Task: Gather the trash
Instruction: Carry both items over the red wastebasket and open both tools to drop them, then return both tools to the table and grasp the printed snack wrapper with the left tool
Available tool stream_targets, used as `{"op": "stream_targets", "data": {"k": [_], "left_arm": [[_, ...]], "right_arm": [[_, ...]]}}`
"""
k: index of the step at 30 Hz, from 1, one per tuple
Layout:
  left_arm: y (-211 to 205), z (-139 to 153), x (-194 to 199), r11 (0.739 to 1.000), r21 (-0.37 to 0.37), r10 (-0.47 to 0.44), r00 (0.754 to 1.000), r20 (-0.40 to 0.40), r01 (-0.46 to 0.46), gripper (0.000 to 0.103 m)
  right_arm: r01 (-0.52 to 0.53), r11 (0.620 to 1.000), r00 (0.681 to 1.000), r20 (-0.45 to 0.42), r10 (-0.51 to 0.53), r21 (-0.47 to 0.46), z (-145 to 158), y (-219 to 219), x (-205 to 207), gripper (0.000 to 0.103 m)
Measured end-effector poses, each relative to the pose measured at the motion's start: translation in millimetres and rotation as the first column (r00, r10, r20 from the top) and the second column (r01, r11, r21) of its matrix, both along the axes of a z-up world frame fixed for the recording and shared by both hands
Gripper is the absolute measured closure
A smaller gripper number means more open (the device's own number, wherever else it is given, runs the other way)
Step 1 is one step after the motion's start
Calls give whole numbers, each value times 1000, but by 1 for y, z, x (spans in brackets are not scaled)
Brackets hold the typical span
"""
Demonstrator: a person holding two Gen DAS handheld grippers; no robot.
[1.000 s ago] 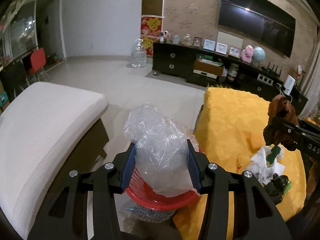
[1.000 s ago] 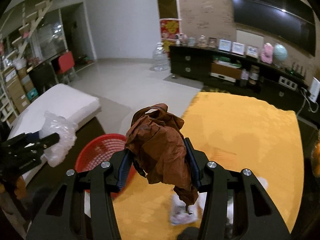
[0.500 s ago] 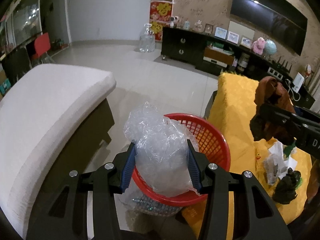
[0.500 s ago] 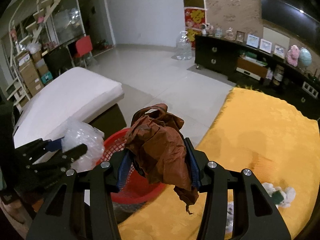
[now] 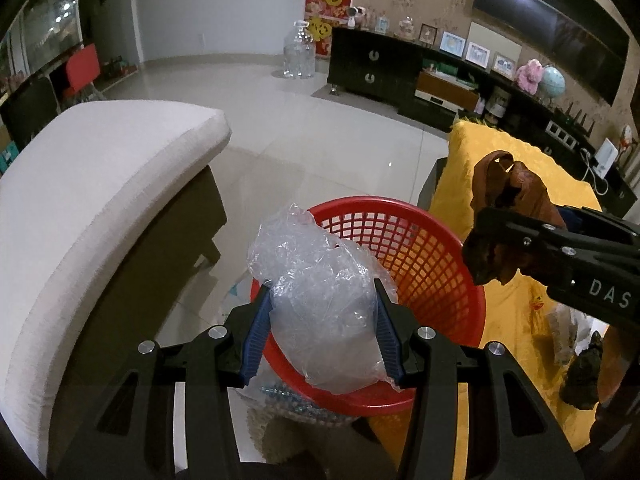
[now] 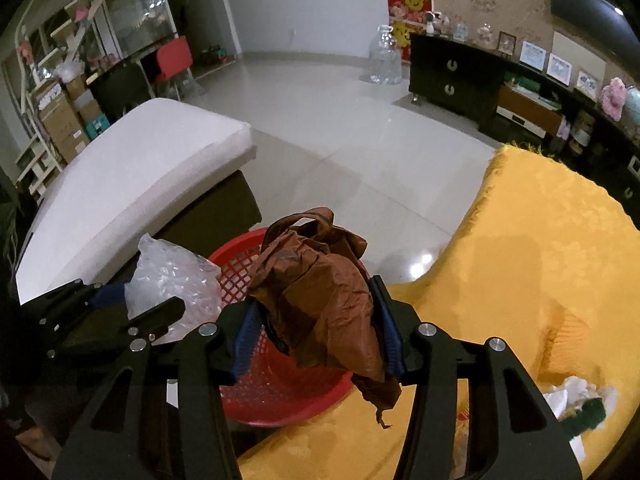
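Left hand-held gripper [image 5: 322,334] clamps one clear bag [image 5: 320,304] between its blue pads, over the red basket [image 5: 424,264]. Right hand-held gripper [image 6: 316,338] clamps one brown bag [image 6: 320,296], above the basket's rim beside the yellow table [image 6: 540,264]. One basket.

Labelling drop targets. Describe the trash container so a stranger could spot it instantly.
Find the table with the yellow cloth; beside its edge, between it and the white-cushioned sofa, is the red mesh basket. It is round, open-topped plastic lattice, the only red thing close by.
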State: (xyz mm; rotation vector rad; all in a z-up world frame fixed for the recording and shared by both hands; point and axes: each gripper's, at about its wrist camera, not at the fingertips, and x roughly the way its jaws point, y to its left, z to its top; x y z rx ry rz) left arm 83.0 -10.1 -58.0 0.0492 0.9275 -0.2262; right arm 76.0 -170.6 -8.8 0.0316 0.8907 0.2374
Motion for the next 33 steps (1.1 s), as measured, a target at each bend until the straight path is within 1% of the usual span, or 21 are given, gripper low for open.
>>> {"op": "stream_targets", "data": {"k": [4, 6, 8, 11, 14, 18, 23, 28, 33], "left_arm": [[-2, -5, 2, 1000, 5, -9, 1000, -8, 9, 53], [-3, -5, 2, 1000, 5, -12, 1000, -8, 12, 47], [-3, -6, 2, 1000, 4, -12, 1000, -4, 12, 42], [-2, -6, 2, 1000, -4, -11, 1000, -4, 11, 33], [-2, -2, 1, 1000, -9, -10, 1000, 5, 10, 28], [0, 5, -2, 1000, -16, -5, 1000, 21, 6, 26], [0, 15, -8, 1000, -23, -1, 999, 46, 2, 25], [-7, 23, -17, 1000, -15, -22, 997, 70, 23, 25], [-21, 27, -25, 998, -18, -57, 996, 73, 58, 24]], "right_arm": [[6, 1000, 1000, -16, -5, 5, -6, -4, 6, 46], [11, 1000, 1000, -23, -11, 16, -8, -5, 7, 42], [14, 999, 1000, -23, -14, 35, -8, -8, 7, 34], [29, 998, 1000, -10, -29, 51, -3, -12, 5, 31], [41, 997, 999, 9, -42, 58, 3, -16, -2, 30], [60, 997, 998, 31, -61, 52, 9, -25, -11, 30], [100, 995, 992, 79, -101, 14, 14, -35, -34, 29], [154, 988, 982, 113, -151, -17, 15, -49, -55, 29], [223, 975, 968, 123, -219, -19, 13, -73, -77, 27]]}}
